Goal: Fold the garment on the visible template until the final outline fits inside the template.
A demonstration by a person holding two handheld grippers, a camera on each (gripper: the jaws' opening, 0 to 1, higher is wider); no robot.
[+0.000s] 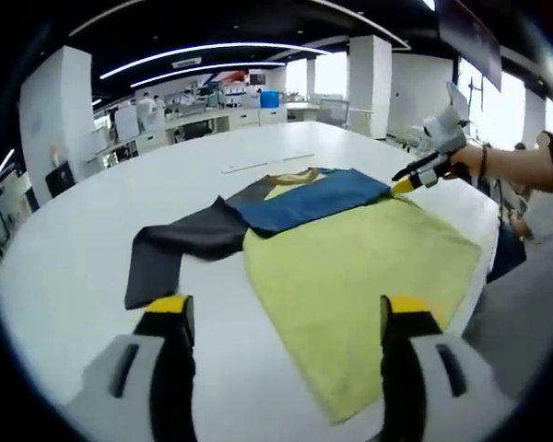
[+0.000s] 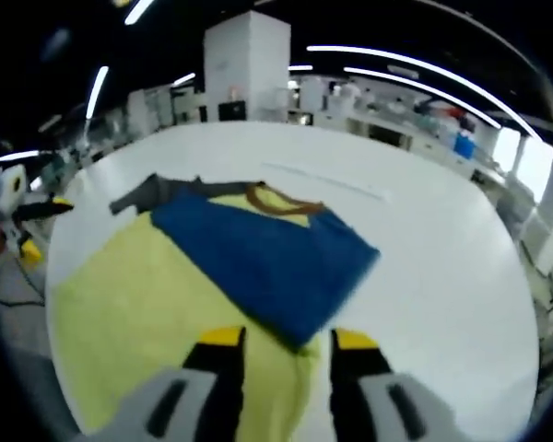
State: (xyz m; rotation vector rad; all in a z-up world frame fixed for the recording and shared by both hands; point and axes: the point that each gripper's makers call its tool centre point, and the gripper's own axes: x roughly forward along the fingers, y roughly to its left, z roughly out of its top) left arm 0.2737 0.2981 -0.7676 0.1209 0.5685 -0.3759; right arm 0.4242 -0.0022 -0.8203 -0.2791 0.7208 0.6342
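Observation:
A yellow-green garment (image 1: 350,267) lies flat on the round white table (image 1: 120,193). Its blue sleeve (image 1: 309,198) is folded across the chest below the brown collar (image 1: 290,175), and its dark grey sleeve (image 1: 180,244) trails off to the left. My left gripper (image 1: 286,308) is open above the hem, with nothing between its jaws. In the right gripper view the blue sleeve (image 2: 267,253) ends right at my right gripper (image 2: 290,339), whose jaws stand apart around the cuff corner. That right gripper (image 1: 401,187) also shows at the cuff in the left gripper view. The left gripper (image 2: 44,227) shows at the far left.
A thin pale strip (image 1: 267,166) lies on the table beyond the collar. The table edge (image 1: 484,230) runs close by the garment's right side, where a person's arm (image 1: 525,166) reaches in. Desks and white pillars (image 2: 247,64) stand behind.

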